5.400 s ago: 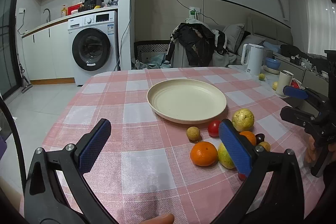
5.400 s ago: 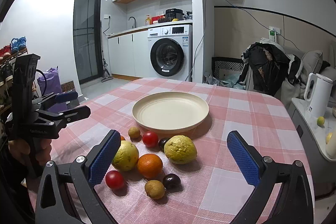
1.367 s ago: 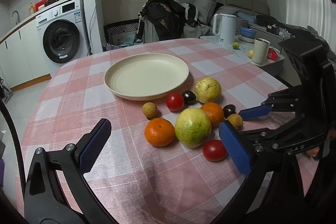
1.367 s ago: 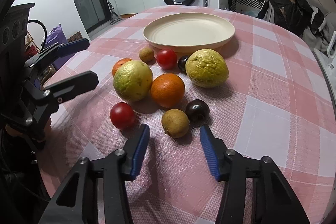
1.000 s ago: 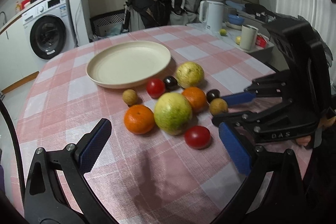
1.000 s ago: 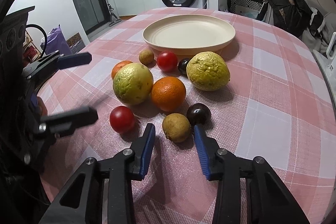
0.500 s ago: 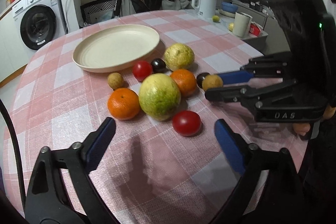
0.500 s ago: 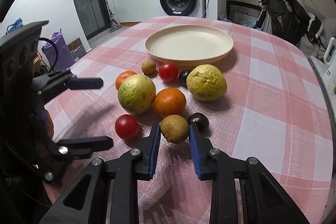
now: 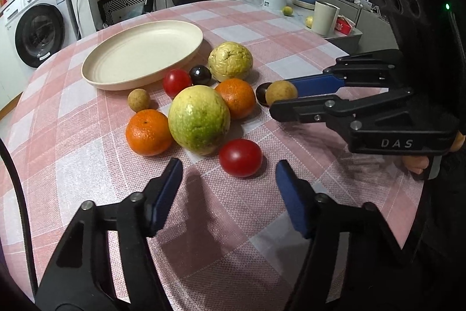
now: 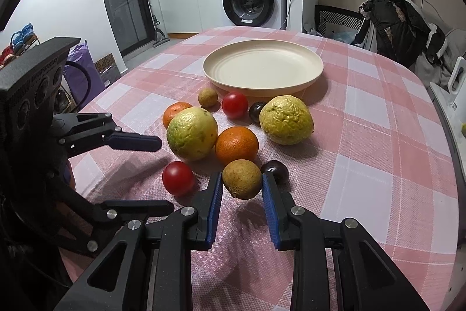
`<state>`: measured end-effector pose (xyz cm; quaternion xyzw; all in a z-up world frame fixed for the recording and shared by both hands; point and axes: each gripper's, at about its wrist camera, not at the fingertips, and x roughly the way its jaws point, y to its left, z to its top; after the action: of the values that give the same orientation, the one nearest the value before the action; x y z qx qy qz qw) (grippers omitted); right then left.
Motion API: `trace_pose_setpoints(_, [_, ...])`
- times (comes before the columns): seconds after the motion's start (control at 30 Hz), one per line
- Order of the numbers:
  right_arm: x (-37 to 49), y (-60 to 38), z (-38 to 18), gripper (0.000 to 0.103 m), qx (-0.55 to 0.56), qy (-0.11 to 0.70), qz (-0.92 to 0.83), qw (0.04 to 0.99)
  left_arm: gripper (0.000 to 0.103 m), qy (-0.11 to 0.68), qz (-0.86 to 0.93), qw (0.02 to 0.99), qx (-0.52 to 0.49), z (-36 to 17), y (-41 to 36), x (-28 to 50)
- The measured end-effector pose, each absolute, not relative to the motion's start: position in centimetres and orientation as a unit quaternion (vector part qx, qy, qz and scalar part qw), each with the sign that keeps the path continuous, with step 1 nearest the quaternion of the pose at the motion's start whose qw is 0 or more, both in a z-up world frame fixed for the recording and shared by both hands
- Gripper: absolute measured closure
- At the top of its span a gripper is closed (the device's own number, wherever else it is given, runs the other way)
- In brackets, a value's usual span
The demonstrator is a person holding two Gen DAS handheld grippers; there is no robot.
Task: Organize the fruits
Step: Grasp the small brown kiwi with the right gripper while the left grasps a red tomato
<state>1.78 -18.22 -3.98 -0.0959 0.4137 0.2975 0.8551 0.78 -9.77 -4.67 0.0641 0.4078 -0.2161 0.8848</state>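
My right gripper [image 10: 242, 188] clamps the small round tan-brown fruit [image 10: 241, 178]; my left gripper [image 9: 228, 178], fingers apart, hovers before the shiny red tomato [image 9: 240, 157] on the pink checked tablecloth [image 9: 87, 153].

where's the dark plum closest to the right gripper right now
In the right wrist view the dark plum sits on the tablecloth just outside the right gripper, beside the brown fruit it grips.

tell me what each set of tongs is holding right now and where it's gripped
The right tongs pinch the small brown fruit by its two sides. The left tongs are open and hold nothing.
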Motion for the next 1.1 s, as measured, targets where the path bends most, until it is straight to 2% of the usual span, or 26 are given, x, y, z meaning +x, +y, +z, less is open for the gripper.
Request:
trace_pose_setpoints(0.37, [1.7, -18.5, -3.8, 0.074, -0.093, 0.412, 0.296, 0.857, 0.059, 0.424, -0.234, 0.873, 0.055, -4.9, -10.1, 1.2])
trace_pose_setpoints(0.63, [1.6, -18.6, -3.6, 0.074, -0.094, 0.41, 0.296, 0.857, 0.061, 0.429, -0.234, 0.871, 0.043, -5.1, -10.6, 1.8])
trace_pose_setpoints(0.73, [1.6, -18.5, -3.6, 0.074, -0.093, 0.41, 0.296, 0.857, 0.075, 0.429, -0.231, 0.872, 0.043, -5.0, -10.7, 1.9])
trace_pose_setpoints(1.1, [1.7, -18.9, -3.1, 0.074, -0.087, 0.399, 0.293, 0.864, 0.075, 0.408, -0.228, 0.884, 0.028, -3.7, -10.2, 1.4])
